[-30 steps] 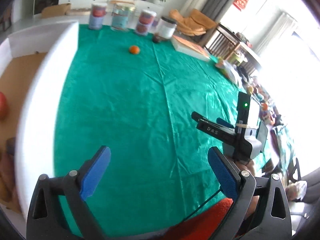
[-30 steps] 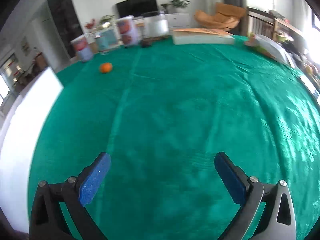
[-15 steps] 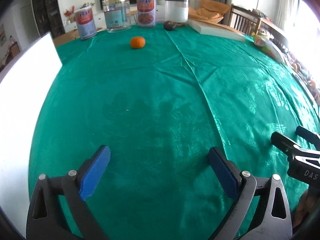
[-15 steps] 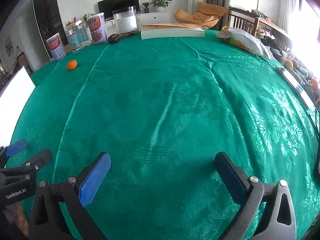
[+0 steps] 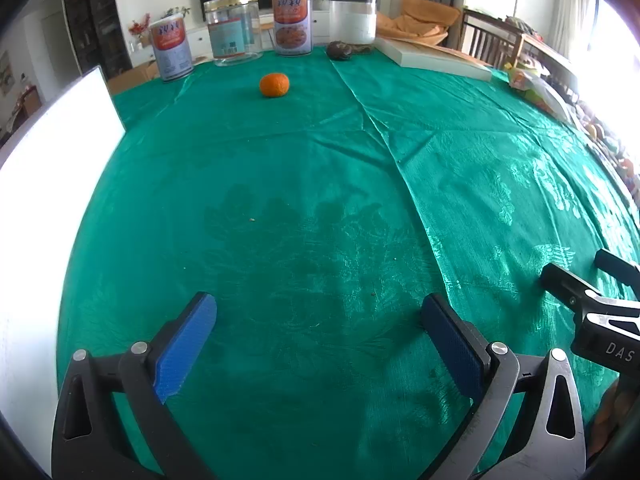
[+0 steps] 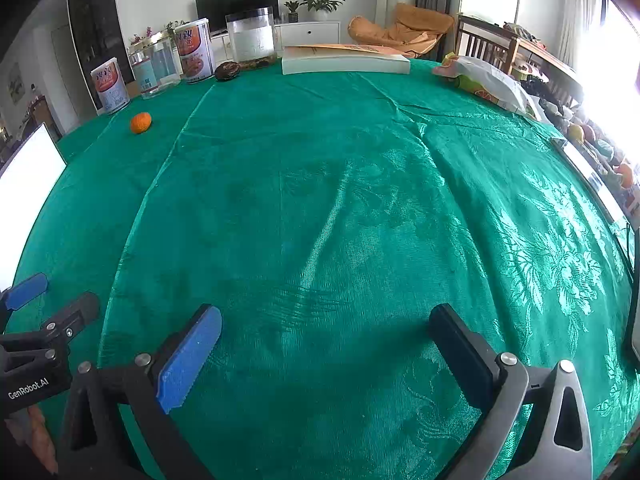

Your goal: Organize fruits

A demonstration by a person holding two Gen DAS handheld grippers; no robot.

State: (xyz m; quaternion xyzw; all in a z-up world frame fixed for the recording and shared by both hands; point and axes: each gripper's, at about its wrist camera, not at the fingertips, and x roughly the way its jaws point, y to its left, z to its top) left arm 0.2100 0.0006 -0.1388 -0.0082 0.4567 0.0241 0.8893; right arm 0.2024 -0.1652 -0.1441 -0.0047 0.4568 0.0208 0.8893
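Mandarin orange sits alone on the green cloth of the worktop, far from both grippers and just in front of a row of containers along the far edge: two labelled tins, a clear jar between them, and a white-lined canister to their right. A small dark brown lump lies by the canister, and a flat white box lies further right. A white panel stands at the worktop's left edge.

The left gripper hangs low over bare cloth, tilted downward; its jaws are opening and stand wide, with nothing between the blue pads. The right gripper is beside it, likewise angled down over bare cloth, its jaws spread wide and holding nothing. Each gripper shows at the edge of the other's view. In the right wrist view a plastic bag lies at the far right of the worktop.
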